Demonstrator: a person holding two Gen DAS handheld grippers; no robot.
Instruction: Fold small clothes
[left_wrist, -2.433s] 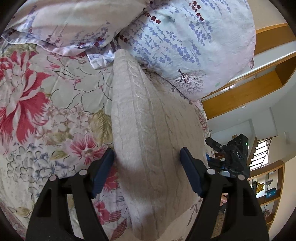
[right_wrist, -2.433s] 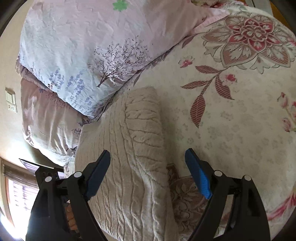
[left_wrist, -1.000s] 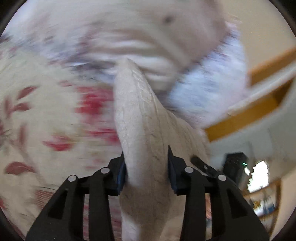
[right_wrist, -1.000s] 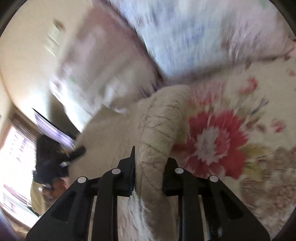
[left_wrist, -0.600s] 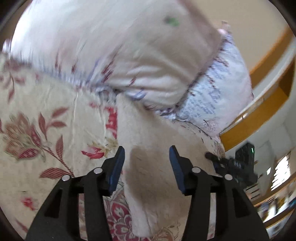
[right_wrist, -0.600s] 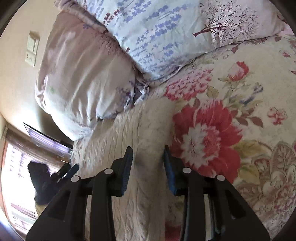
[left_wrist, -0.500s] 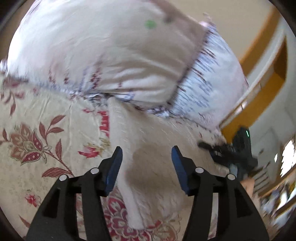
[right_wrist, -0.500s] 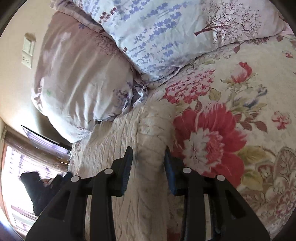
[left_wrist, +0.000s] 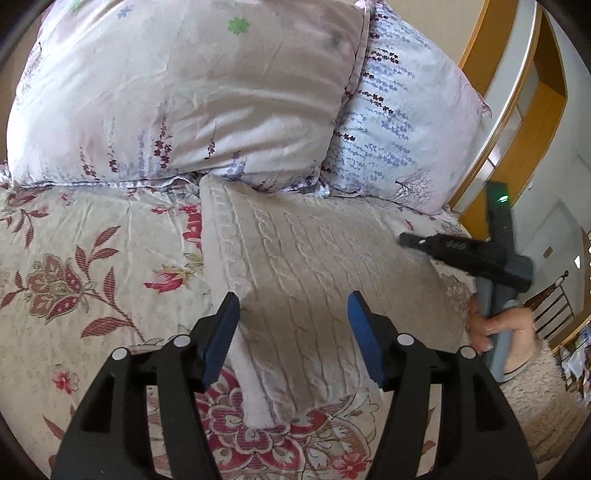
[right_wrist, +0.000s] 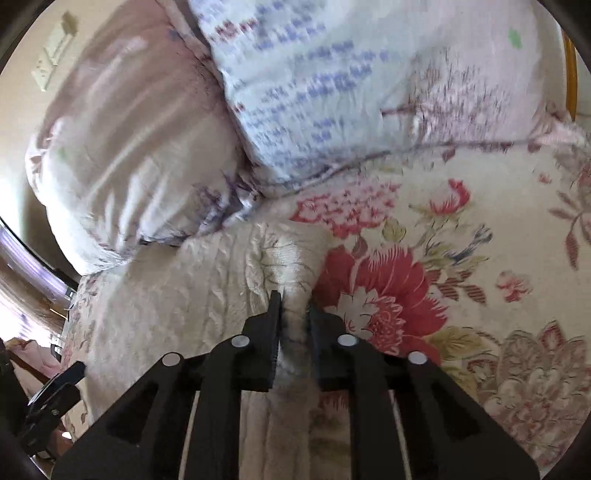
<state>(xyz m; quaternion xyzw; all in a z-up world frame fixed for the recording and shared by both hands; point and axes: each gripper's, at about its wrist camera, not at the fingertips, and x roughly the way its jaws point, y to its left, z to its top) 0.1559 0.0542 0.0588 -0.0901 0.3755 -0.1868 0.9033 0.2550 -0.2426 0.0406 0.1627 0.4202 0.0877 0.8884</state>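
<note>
A cream cable-knit sweater lies folded on the floral bedspread, its far end against the pillows. My left gripper is open and empty, its jaws wide apart just above the sweater's near end. My right gripper is shut on the right edge of the sweater, pinching a fold of knit between the fingers. The right gripper also shows in the left wrist view at the sweater's right side, held by a hand.
Two floral pillows stand at the head of the bed, right behind the sweater. A wooden headboard rises at the right. The left gripper's body shows at the lower left of the right wrist view.
My left gripper let go of the sweater and opened wide. My right gripper closed from slightly open onto the sweater's edge. The sweater now lies flat near the pillows.
</note>
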